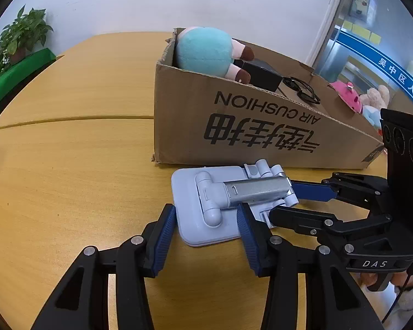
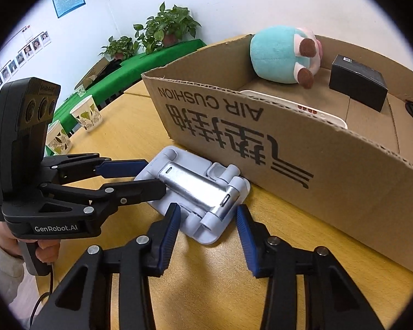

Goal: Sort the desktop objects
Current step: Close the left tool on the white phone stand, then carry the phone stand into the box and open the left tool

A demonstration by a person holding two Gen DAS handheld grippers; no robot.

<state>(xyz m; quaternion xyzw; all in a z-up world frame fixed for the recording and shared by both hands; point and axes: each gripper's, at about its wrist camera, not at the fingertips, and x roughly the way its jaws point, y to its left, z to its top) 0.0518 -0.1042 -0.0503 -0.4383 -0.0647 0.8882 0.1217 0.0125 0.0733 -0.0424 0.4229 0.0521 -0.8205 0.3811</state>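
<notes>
A folded pale-grey phone stand [image 1: 206,211] with a silver arm lies flat on the wooden table, right in front of a cardboard box [image 1: 234,126]. My left gripper [image 1: 206,220] is shut on the stand's base end, with a blue pad against each side. My right gripper [image 2: 206,217] is shut on the hinged end of the same stand [image 2: 195,192]. Each gripper shows in the other's view: the right gripper [image 1: 282,199] comes in from the right, the left gripper [image 2: 155,176] from the left. A hand holds each handle.
The open box [image 2: 261,137] holds a teal plush toy [image 2: 278,55], a small black box [image 2: 358,82], dark glasses [image 1: 303,90] and a white flat item [image 2: 289,101]. Two paper cups [image 2: 86,112] stand at the table's left. Potted plants [image 2: 168,27] sit on a green-covered bench behind.
</notes>
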